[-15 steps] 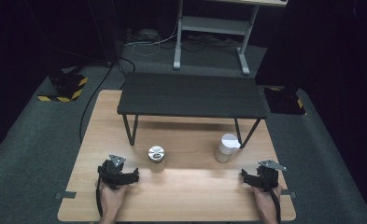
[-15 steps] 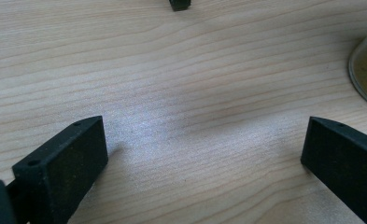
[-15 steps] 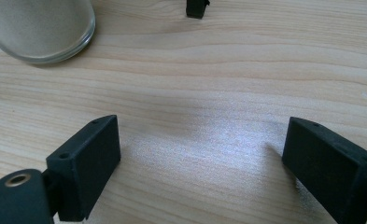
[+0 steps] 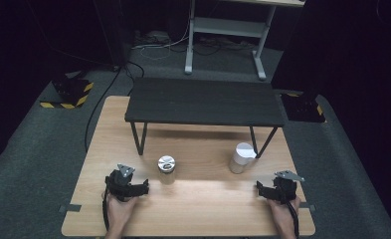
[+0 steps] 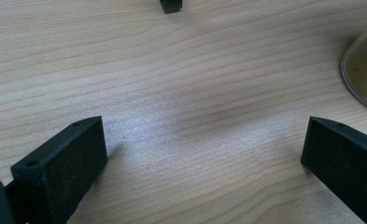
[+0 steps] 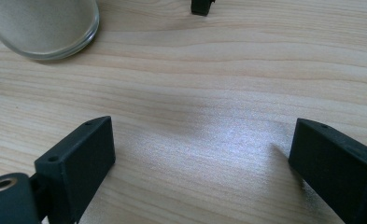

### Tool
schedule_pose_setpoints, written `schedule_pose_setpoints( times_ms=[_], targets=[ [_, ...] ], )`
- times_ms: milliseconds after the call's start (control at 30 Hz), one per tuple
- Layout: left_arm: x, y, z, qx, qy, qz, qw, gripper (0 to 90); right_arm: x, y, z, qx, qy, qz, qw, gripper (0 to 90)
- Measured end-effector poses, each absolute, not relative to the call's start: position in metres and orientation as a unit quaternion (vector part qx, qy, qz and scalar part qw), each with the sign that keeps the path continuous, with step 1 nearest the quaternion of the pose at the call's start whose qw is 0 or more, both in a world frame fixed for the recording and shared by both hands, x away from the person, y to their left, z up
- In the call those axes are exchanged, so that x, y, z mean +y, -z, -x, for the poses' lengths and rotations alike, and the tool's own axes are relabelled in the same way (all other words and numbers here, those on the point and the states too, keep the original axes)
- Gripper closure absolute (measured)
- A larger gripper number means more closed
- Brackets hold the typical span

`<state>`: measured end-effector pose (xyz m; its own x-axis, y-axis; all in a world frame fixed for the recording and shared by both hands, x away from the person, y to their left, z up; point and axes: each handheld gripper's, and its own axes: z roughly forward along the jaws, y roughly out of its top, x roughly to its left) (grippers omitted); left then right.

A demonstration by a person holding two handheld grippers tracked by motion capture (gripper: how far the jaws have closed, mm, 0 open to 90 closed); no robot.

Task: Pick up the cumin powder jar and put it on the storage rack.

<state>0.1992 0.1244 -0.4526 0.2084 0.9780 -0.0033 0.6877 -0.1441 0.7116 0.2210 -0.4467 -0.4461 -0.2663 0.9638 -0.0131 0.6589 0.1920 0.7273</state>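
Both hands rest low at the near edge, the left tongs (image 4: 142, 188) and the right tongs (image 4: 260, 189) each pointed inward toward the other, jaws spread wide with nothing between them.

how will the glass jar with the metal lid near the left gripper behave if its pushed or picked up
The jar stands upright and looks taller than it is wide, so a high push could tip it; on its side it would probably roll. Its smooth glass wall may slip between the jaws and could break if dropped on the wooden table.
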Motion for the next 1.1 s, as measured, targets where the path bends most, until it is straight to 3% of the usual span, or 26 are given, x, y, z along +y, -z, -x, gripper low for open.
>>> schedule_pose_setpoints(
  times_ms=[1100],
  targets=[
    [0.098,0.438,-0.202,0.469,-0.200,-0.785,0.350,0.5,-0.446,0.446,-0.220,0.731,-0.311,-0.556,0.245,6.3]
  ],
)
